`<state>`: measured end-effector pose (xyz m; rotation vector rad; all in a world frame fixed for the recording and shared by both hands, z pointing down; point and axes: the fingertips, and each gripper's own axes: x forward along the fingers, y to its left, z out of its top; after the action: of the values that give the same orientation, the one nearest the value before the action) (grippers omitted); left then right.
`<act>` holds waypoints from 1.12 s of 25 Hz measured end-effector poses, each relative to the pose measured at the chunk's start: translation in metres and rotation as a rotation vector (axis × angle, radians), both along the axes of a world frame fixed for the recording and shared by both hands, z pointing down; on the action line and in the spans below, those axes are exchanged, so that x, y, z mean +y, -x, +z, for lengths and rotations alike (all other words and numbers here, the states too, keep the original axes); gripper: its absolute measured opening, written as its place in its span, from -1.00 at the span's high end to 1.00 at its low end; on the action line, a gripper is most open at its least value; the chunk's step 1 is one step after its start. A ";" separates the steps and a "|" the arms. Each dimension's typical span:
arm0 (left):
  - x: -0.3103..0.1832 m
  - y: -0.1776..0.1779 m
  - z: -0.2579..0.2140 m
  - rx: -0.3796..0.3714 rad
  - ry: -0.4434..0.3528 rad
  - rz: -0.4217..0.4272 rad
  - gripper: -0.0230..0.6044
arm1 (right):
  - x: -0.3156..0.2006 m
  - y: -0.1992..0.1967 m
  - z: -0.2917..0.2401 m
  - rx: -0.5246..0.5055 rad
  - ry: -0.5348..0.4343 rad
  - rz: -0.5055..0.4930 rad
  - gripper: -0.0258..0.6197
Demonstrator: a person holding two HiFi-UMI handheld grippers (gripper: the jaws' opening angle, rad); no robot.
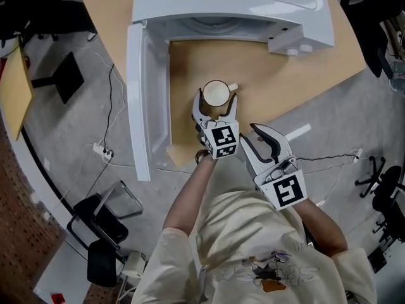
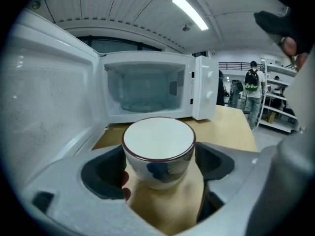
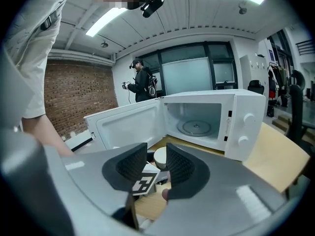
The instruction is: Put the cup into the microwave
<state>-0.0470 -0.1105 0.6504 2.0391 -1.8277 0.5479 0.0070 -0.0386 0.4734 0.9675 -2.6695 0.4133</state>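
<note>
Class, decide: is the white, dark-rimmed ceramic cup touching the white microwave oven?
Apart. The head view shows bare wooden tabletop between the white cup and the white microwave.

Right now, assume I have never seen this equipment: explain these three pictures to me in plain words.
No robot here: a person wears a head camera and holds a two-jaw gripper in each hand. The head view looks down from above; the two gripper views ride on the grippers and look along their jaws. On the light wooden table stands a white microwave, its door swung open, and before it a white ceramic cup with a dark red rim. The left gripper has its jaws wide apart on either side of the cup, not visibly squeezing it. The right gripper is nearer the person, jaws apart, empty.
</note>
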 end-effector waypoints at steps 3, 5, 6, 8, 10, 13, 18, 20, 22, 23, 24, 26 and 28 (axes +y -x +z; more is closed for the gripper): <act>-0.008 0.006 0.006 -0.037 -0.004 -0.023 -0.41 | -0.001 -0.003 0.003 -0.003 0.023 0.020 0.52; -0.012 0.008 0.006 -0.048 -0.018 -0.027 -0.33 | -0.003 -0.006 0.006 -0.005 0.038 0.032 0.52; -0.013 0.008 0.005 -0.046 -0.021 -0.029 -0.33 | -0.003 -0.008 0.006 -0.004 0.045 0.036 0.52; -0.013 0.009 0.005 -0.040 -0.023 -0.033 -0.33 | -0.004 -0.012 0.007 0.000 0.055 0.041 0.52; -0.016 0.012 -0.002 -0.040 -0.032 -0.035 -0.33 | -0.006 -0.017 0.007 0.004 0.060 0.043 0.52; -0.032 0.018 -0.024 -0.039 -0.055 -0.048 -0.33 | -0.010 -0.025 0.011 0.028 0.078 0.041 0.52; -0.077 0.025 -0.071 0.006 -0.103 -0.106 -0.33 | -0.023 -0.031 0.006 0.017 0.060 0.064 0.52; -0.096 0.026 -0.084 0.009 -0.122 -0.112 -0.33 | -0.026 -0.031 0.006 0.023 0.063 0.066 0.52; -0.114 0.026 -0.092 0.009 -0.129 -0.108 -0.33 | -0.029 -0.030 0.008 0.033 0.072 0.059 0.52; -0.123 0.026 -0.094 0.006 -0.129 -0.103 -0.33 | -0.031 -0.028 0.007 0.031 0.069 0.060 0.52; -0.131 0.025 -0.095 0.002 -0.127 -0.098 -0.33 | -0.034 -0.027 0.006 0.026 0.065 0.063 0.52; -0.146 0.026 -0.095 0.001 -0.120 -0.089 -0.33 | -0.044 -0.023 0.000 0.002 0.035 0.077 0.52; -0.158 0.028 -0.092 -0.001 -0.112 -0.085 -0.33 | -0.057 -0.017 -0.010 -0.040 -0.011 0.094 0.52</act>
<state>-0.0752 -0.2686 0.5585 2.0205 -1.9755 0.4321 0.0238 -0.0957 0.4634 1.1023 -2.6721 0.4425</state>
